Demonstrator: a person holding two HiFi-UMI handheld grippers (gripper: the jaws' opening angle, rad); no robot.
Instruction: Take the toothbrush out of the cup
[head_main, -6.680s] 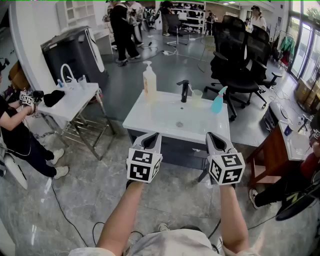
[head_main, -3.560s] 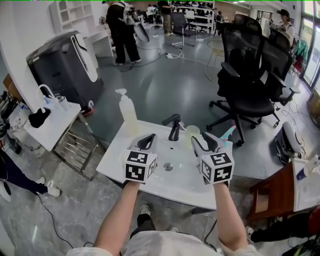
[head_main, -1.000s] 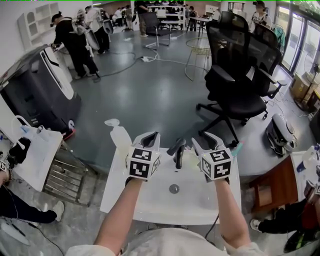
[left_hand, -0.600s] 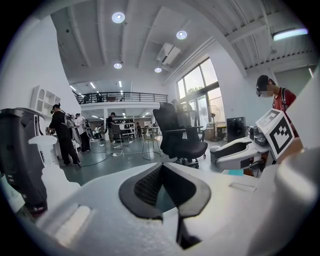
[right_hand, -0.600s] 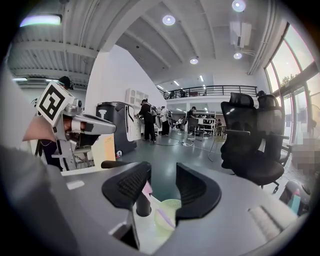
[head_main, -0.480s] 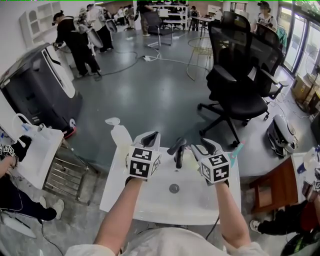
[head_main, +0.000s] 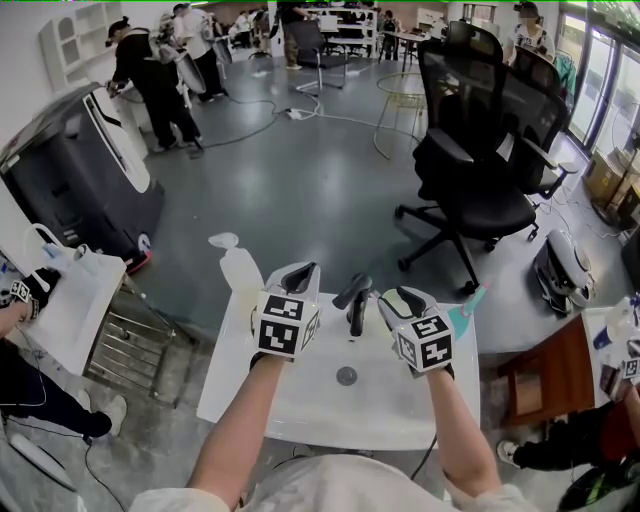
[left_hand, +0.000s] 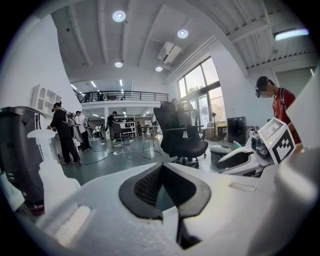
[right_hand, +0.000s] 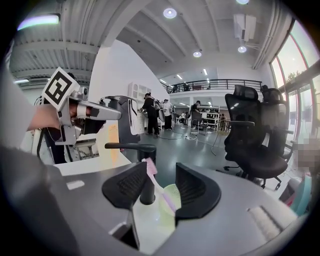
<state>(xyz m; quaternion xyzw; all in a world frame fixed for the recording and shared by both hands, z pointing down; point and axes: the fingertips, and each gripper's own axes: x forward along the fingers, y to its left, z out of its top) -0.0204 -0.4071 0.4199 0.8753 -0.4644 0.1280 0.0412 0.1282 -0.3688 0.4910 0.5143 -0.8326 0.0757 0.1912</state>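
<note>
The right gripper (right_hand: 161, 169) has its jaws wide apart and holds nothing. Framed in the gap straight ahead of them is the toothbrush (right_hand: 150, 166). Its pink head leans toward the gripper's left jaw, and its handle runs down into the pale green cup (right_hand: 172, 193). The brush is in the cup, which stands on the white tabletop (head_main: 290, 405) just ahead of the jaw tips. Whether the brush head touches the left jaw pad cannot be told. The black faucet (right_hand: 136, 146) rises just beyond the cup, slightly to the left of the gap, its spout reaching out further left.

In the head view the right gripper (head_main: 400, 297) hovers over the back edge of the basin and covers the cup. The faucet (head_main: 352, 303) is just to its left and a teal object (head_main: 466, 306) is just to its right.

The left gripper (left_hand: 161, 167) has its jaw tips drawn together with nothing between them. It points out over the floor toward a black office chair (left_hand: 182, 135). From the head view the left gripper (head_main: 298, 272) sits on the other side of the faucet from the right one, level with it. A pale soap bottle (head_main: 238, 272) stands near its left side.
</note>
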